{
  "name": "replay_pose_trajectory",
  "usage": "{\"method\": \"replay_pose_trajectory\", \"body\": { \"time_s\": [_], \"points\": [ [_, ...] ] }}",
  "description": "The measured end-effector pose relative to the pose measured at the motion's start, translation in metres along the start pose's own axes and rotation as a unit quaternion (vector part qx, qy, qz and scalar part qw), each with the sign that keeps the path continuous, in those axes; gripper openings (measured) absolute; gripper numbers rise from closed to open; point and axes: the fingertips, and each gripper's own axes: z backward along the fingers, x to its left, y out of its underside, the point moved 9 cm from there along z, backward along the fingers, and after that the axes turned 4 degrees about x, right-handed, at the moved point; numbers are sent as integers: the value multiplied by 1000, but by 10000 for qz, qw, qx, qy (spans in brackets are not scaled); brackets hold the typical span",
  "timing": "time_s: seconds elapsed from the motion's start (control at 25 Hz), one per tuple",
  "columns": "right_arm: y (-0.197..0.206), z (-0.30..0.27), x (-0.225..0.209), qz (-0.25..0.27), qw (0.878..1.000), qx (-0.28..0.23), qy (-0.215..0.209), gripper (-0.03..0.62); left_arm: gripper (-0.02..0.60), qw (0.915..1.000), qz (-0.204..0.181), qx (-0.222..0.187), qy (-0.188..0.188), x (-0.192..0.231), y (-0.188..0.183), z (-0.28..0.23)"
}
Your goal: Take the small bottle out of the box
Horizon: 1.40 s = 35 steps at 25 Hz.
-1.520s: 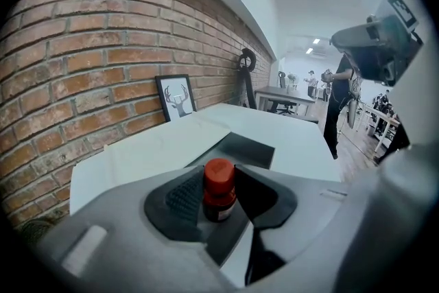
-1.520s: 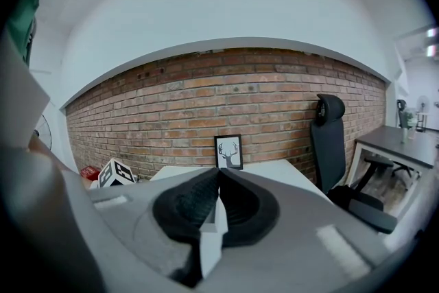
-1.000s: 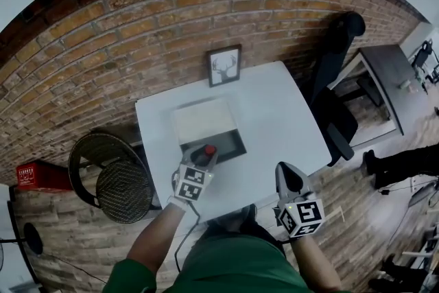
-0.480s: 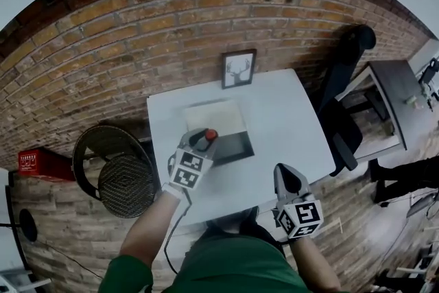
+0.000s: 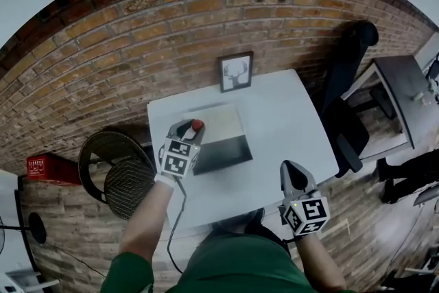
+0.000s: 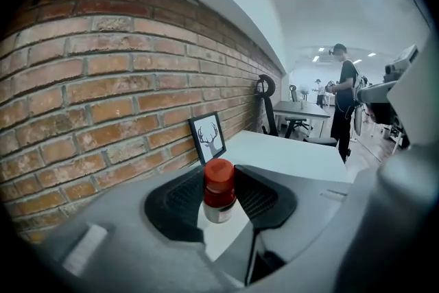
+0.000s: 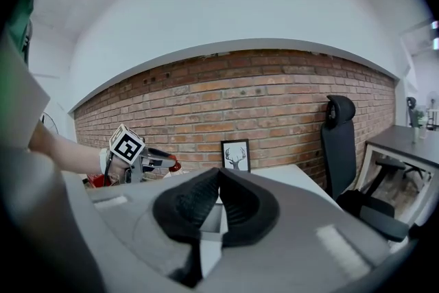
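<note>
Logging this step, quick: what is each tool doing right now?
Left tool: closed on the small red-capped bottle.
Right tool: closed, nothing between its jaws.

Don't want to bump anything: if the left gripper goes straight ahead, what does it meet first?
Likely the deer picture against the brick wall: the left gripper, shut on the bottle, points at it over the table. Depth is hard to judge.

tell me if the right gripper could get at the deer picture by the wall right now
Probably yes. The right gripper sits shut and empty at the near edge of the table; bare top runs from it to the deer picture, and the box lies left of that path.
</note>
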Motion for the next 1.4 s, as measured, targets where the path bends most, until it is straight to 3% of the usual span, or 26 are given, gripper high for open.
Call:
{"method": "replay_pose_trajectory", "body": {
  "time_s": [0.44,0.72,1.12,1.4],
  "points": [
    [9,-4,-31,-188,9997,158,73,3,144,9988,388,264,-148,23,-2,-38],
    [13,-5,-45,-231,9994,232,147,3,144,9980,368,456,-248,32,6,-61],
    [18,-10,-55,-298,9990,317,135,3,144,9977,380,480,-284,32,5,-71],
    [16,-13,-58,-299,9990,321,91,3,149,9965,615,420,-371,34,8,-71]
  ]
}}
